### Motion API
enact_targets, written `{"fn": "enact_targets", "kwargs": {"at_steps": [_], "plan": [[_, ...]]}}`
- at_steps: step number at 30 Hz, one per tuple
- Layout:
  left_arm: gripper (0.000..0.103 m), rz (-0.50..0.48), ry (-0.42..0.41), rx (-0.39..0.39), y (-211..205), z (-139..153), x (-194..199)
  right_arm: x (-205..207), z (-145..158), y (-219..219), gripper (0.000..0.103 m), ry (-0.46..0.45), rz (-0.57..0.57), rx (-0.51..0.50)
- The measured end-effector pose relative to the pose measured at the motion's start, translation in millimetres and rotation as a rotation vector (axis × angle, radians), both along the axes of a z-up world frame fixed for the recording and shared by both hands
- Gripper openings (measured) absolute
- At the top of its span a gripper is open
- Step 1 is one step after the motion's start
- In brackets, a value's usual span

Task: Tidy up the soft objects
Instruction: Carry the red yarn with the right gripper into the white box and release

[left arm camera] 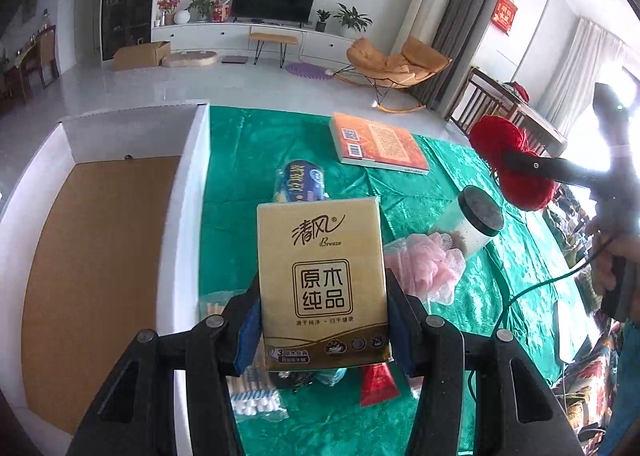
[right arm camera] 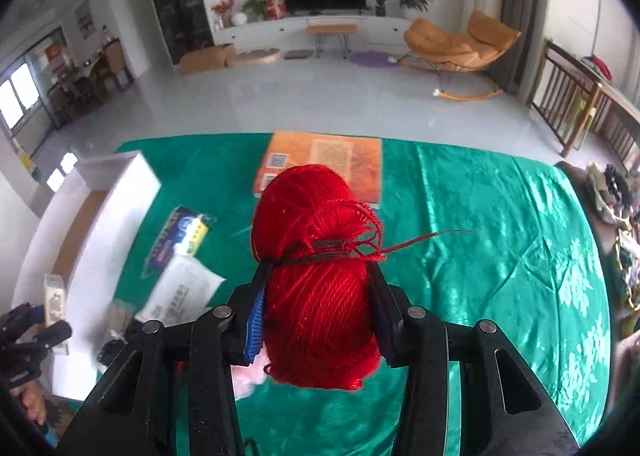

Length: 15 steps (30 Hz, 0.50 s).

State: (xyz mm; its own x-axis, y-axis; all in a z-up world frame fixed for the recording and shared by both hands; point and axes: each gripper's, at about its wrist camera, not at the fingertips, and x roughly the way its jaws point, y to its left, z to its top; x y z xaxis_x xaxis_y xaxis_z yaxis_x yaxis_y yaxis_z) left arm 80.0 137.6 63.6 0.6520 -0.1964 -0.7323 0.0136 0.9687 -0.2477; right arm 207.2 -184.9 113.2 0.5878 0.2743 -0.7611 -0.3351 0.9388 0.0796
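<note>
My left gripper point(left arm camera: 322, 296) is shut on a gold tissue pack point(left arm camera: 322, 280) and holds it upright above the green tablecloth point(left arm camera: 420, 192), just right of the white box point(left arm camera: 192, 192). My right gripper point(right arm camera: 316, 296) is shut on a red yarn ball point(right arm camera: 316, 256) and holds it above the cloth; the yarn ball also shows at the right of the left wrist view point(left arm camera: 508, 160). A pink mesh sponge point(left arm camera: 432, 264) and a blue tissue pack point(left arm camera: 302, 182) lie on the cloth.
An orange book point(left arm camera: 376, 144) lies at the table's far side. A jar with a black lid point(left arm camera: 472, 224) lies beside the sponge. Cotton swab packs point(left arm camera: 256, 392) and a red packet point(left arm camera: 378, 384) lie below my left gripper. The box has a brown cardboard floor point(left arm camera: 96, 280).
</note>
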Motion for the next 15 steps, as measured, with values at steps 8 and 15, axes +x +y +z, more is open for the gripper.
{"fn": "enact_targets", "kwargs": {"at_steps": [8, 15], "plan": [[0.053, 0.212, 0.039, 0.120, 99, -5, -69, -79, -11, 181, 0.047, 0.132, 0.356, 0.272], [0.096, 0.424, 0.034, 0.197, 150, -14, -109, -114, -32, 285, 0.073, 0.249, 0.500, 0.425]]}}
